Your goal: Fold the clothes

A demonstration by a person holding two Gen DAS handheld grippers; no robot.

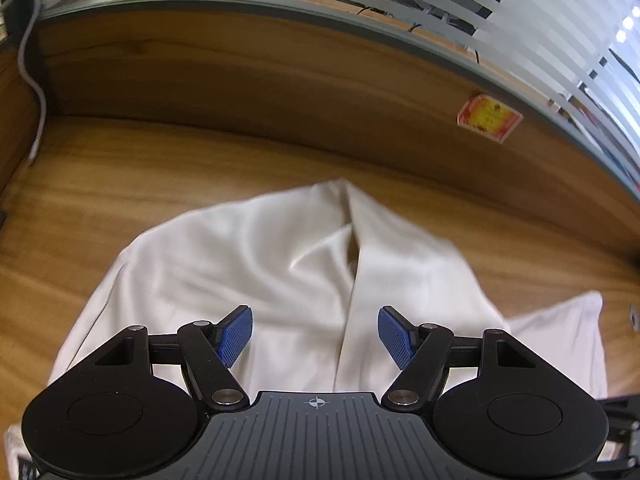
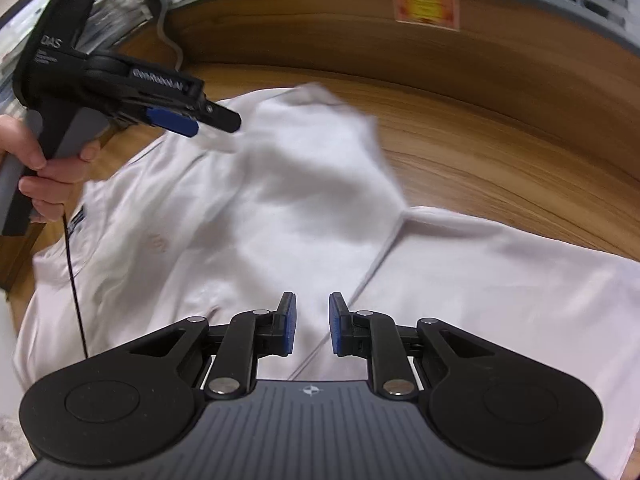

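Note:
A white garment [image 1: 256, 264] lies rumpled on the wooden table [image 1: 100, 200], one flap folded over its middle along a long edge. My left gripper [image 1: 316, 336] hovers over the near part of it, blue pads wide apart with nothing between them. In the right wrist view the same garment [image 2: 300, 200] fills the middle, a raised fold blurred at its far end. My right gripper [image 2: 313, 324] hangs just above the cloth near a seam, its pads a narrow gap apart and not pinching anything. The left gripper [image 2: 204, 120] shows at upper left, held by a hand [image 2: 40, 160].
A wooden back panel [image 1: 280, 80] borders the table's far side and bears a red and yellow sticker [image 1: 488, 118]. A grey cable [image 1: 34, 80] hangs at the left corner. Striped frosted glass [image 1: 520, 20] rises above the panel. Bare wood shows left and right of the garment.

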